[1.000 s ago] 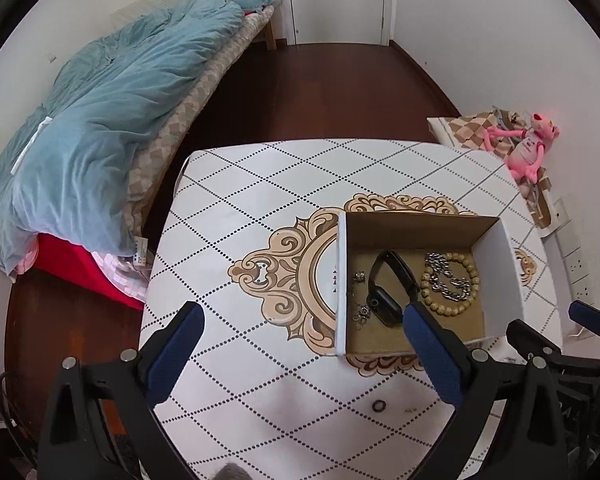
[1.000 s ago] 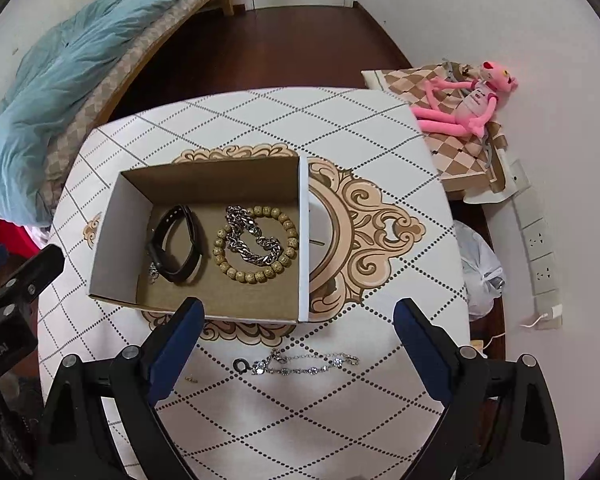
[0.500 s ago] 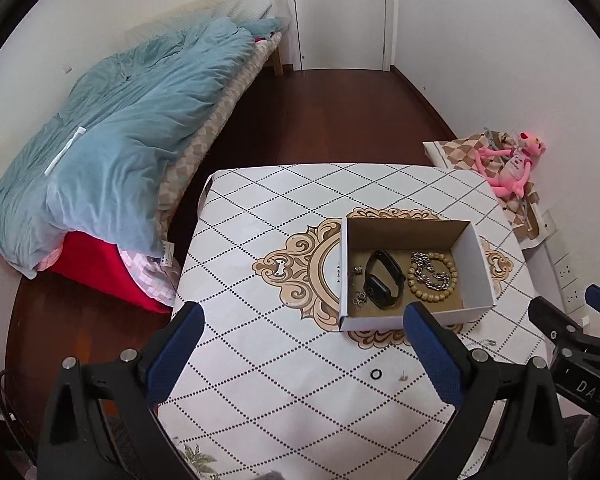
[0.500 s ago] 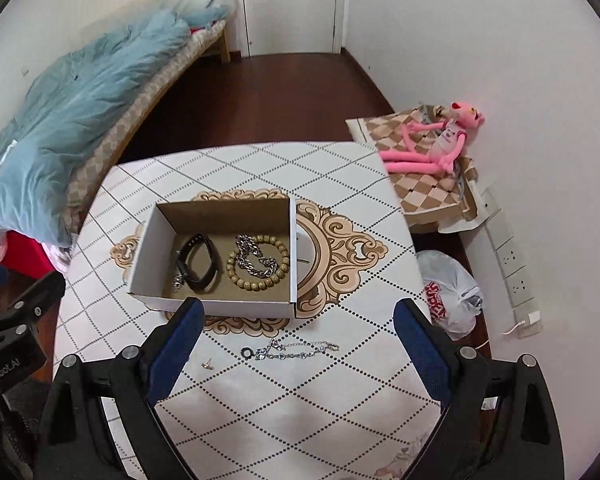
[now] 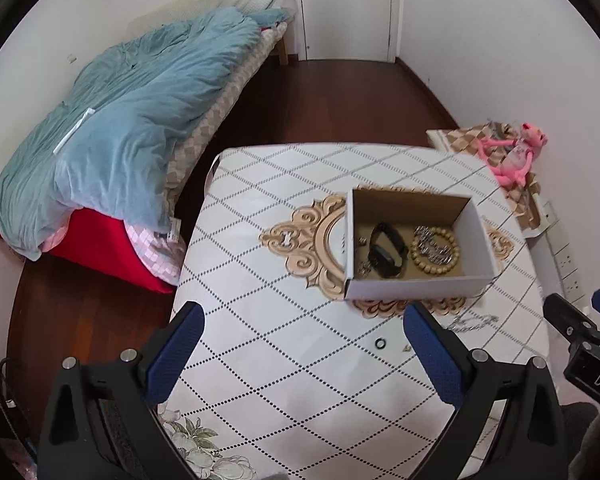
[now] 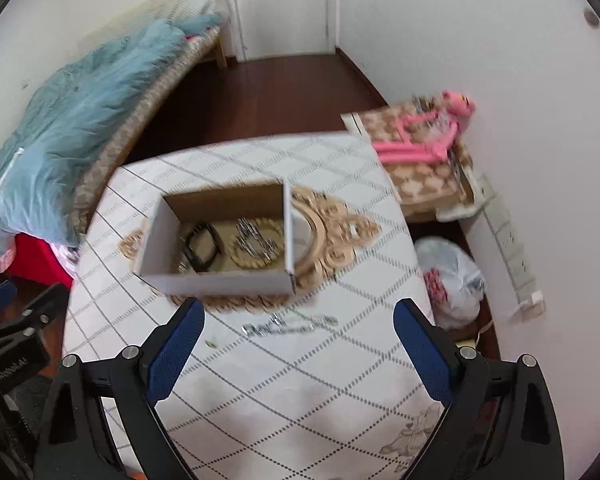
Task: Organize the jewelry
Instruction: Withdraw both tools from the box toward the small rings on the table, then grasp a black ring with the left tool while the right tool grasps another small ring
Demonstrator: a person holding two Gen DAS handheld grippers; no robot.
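An open cardboard box (image 5: 412,286) stands on the patterned table (image 5: 284,352). Inside lie a black watch band (image 5: 386,250), a beaded bracelet (image 5: 436,250) with a silver chain on it, and small pieces at the left. In front of the box lie a silver chain (image 5: 472,322), a dark ring (image 5: 380,343) and a tiny earring (image 5: 406,347). The box (image 6: 220,280) and the chain (image 6: 290,325) show blurred in the right wrist view. My left gripper (image 5: 302,354) and right gripper (image 6: 296,354) are open, empty and held high above the table's near side.
A bed with a blue duvet (image 5: 128,120) stands left of the table. A pink plush toy (image 5: 512,156) lies on a low patterned stand at the right wall. A plastic bag (image 6: 450,276) sits on the floor at the right. A door (image 5: 346,8) is at the back.
Both grippers have pulled back and up from the box, so the table looks smaller and farther. The right wrist view is blurred from motion. The jewelry has not moved.
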